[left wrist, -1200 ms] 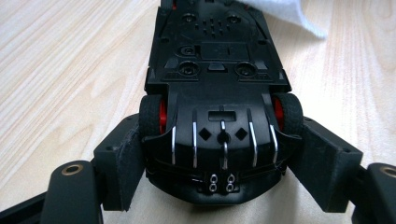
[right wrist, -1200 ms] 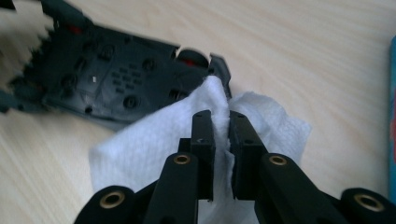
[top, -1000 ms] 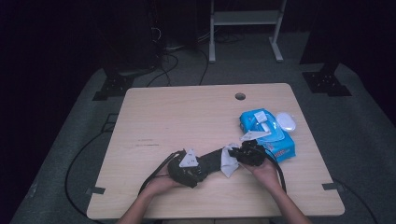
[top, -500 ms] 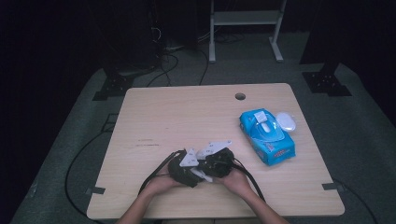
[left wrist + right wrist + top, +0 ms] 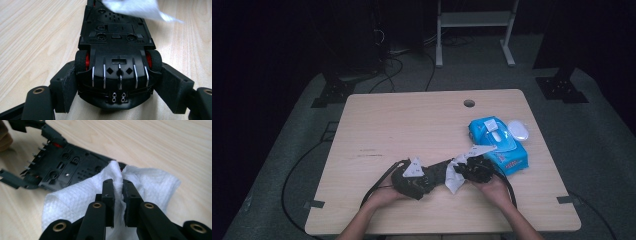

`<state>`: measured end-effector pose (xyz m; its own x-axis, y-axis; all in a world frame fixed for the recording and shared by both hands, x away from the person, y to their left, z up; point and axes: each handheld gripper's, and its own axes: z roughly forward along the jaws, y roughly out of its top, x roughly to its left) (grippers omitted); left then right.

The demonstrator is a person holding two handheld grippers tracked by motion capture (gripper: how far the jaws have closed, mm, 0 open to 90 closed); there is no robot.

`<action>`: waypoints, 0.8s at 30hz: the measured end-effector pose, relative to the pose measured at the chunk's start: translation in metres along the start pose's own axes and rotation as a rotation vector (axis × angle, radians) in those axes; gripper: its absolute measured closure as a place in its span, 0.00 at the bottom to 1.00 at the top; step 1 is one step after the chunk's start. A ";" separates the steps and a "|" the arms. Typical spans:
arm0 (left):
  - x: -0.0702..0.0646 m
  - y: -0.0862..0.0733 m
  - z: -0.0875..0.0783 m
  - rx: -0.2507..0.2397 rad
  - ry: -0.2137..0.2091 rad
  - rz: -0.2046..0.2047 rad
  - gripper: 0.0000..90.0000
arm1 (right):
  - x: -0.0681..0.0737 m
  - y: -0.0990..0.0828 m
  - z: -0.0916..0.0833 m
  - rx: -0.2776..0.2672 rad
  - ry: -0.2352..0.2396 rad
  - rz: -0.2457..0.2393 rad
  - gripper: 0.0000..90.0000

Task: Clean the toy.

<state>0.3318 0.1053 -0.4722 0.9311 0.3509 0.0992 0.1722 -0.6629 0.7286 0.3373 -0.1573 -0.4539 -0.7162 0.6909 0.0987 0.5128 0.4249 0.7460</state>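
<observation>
A black toy car [image 5: 117, 42] with red wheel hubs lies upside down on the table, its underside facing up. My left gripper [image 5: 118, 83] is shut on the car's end, one pad against each side by the wheels. In the high view the car [image 5: 438, 171] spans between my left gripper [image 5: 426, 179] and my right gripper [image 5: 463, 173]. The right gripper [image 5: 118, 187] is shut on a crumpled white wipe [image 5: 150, 182], which rests on the other end of the car [image 5: 67, 167]. A corner of the wipe [image 5: 132, 8] shows at the top of the left gripper view.
A blue pack of wipes [image 5: 499, 142] lies at the table's right, just beyond my right hand, with a white oval object [image 5: 518, 130] beside it. A cable hole [image 5: 469, 103] sits near the far edge. Bare wood stretches across the far and left table [image 5: 387, 125].
My right gripper, with the wipe in it, swung left along the car toward the left gripper and has come back right to the car's far end. The left gripper and car stayed put.
</observation>
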 end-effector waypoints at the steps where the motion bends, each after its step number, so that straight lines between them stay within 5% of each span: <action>1: 0.000 0.000 0.000 0.002 -0.002 -0.002 0.27 | 0.003 0.000 -0.001 -0.001 0.005 -0.006 0.90; 9: 0.001 0.000 0.002 0.000 -0.007 -0.007 0.27 | 0.030 0.014 0.012 -0.005 0.080 -0.083 0.90; 14: 0.002 -0.001 0.001 -0.010 -0.013 -0.015 0.27 | 0.018 0.008 0.007 -0.001 0.018 -0.076 0.90; 19: 0.003 0.000 0.001 -0.005 -0.016 -0.013 0.27 | 0.004 0.000 -0.001 -0.001 0.024 -0.010 0.90; 24: 0.008 0.000 -0.001 -0.016 -0.042 -0.075 0.23 | 0.007 -0.005 0.000 -0.017 0.017 -0.029 0.90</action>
<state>0.3394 0.1087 -0.4708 0.9286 0.3707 0.0155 0.2371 -0.6249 0.7438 0.3299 -0.1545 -0.4566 -0.7386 0.6684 0.0877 0.4835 0.4346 0.7598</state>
